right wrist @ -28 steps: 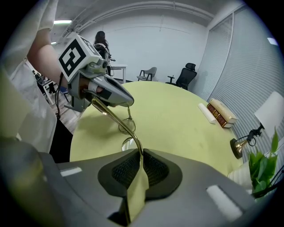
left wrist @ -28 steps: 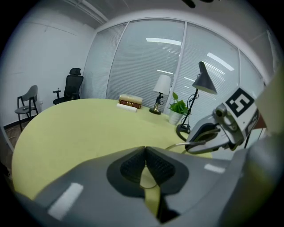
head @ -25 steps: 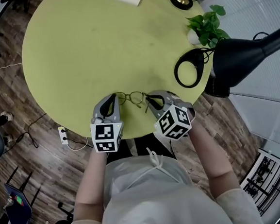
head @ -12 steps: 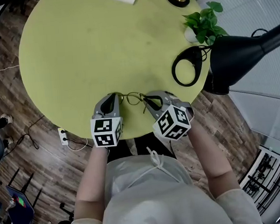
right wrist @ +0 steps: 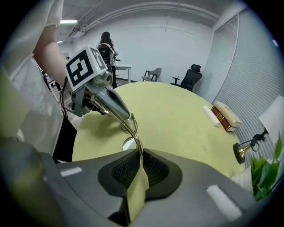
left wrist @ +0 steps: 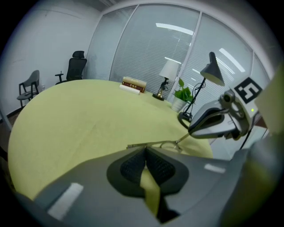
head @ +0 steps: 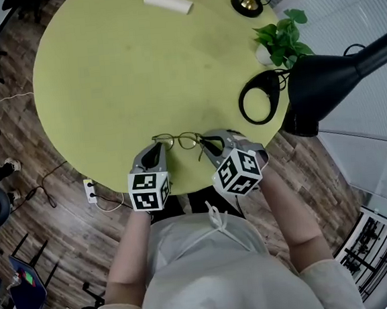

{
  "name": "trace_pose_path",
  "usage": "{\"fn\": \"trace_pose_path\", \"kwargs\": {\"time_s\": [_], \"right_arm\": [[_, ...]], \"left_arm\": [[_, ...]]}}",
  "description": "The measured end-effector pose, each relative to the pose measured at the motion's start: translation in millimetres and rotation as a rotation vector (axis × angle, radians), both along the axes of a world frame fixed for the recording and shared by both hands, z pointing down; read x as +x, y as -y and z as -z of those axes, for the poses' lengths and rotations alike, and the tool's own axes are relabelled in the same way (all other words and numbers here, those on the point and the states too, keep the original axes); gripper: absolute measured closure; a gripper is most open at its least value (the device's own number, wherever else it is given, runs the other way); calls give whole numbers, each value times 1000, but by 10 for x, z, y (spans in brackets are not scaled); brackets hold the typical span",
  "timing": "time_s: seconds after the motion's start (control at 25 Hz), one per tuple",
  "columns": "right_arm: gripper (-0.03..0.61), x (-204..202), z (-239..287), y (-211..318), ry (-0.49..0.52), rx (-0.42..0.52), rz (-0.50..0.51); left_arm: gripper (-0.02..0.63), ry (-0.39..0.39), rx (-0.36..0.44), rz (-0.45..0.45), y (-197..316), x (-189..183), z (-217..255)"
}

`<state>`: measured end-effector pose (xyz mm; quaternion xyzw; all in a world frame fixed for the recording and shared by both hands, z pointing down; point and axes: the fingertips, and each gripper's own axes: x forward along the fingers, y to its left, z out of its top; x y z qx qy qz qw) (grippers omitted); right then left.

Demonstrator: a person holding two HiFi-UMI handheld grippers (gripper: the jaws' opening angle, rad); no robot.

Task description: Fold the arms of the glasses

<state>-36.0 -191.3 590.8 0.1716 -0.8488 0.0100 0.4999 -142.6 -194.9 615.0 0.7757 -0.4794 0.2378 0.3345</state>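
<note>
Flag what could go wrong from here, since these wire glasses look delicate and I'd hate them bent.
1. The left tool and right tool both pinch the thin glasses; pulling against each other could bend the frame.
2. The glasses hang by the table's near edge; a slipped grip could drop them onto the floor.

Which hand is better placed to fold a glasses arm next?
Likely left. The right gripper is clamped on the glasses, steadying them; the left gripper, shut and empty, sits at their other end, free to push.

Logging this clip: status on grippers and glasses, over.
Right hand-held gripper shut on glasses. Left hand-held gripper shut, tip at their arm. Lamp well aside.
</note>
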Motion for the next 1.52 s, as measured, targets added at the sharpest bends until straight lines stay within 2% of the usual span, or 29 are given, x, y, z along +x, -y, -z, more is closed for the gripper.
{"fn": "trace_pose_path", "kwargs": {"time_s": [0.12, 0.24, 0.56, 0.72, 1.08, 1.36, 1.52], "right_arm": [[552, -15, 9, -1, -3, 0, 6], [552, -9, 14, -10, -7, -1, 12], [552, -112, -14, -81, -118, -5, 158], [552, -236, -40, -63, -119, -29, 181], [552, -409, -166, -16, -116, -59, 175], [552, -499, -236, 12, -123, -71, 179], [552, -519, -277, 20, -117, -80, 168]], "left_arm": [[607, 26, -76, -23, -73, -4, -162], [607, 26, -109, -44, -79, 40, -217], [607, 44, -111, -82, -72, 103, -220], [607, 41, -107, -89, -70, 105, -212], [607, -34, -161, 23, -124, -26, -181], [607, 6, -177, 34, -128, -61, -175], [607, 4, -183, 41, -147, -67, -168]]}}
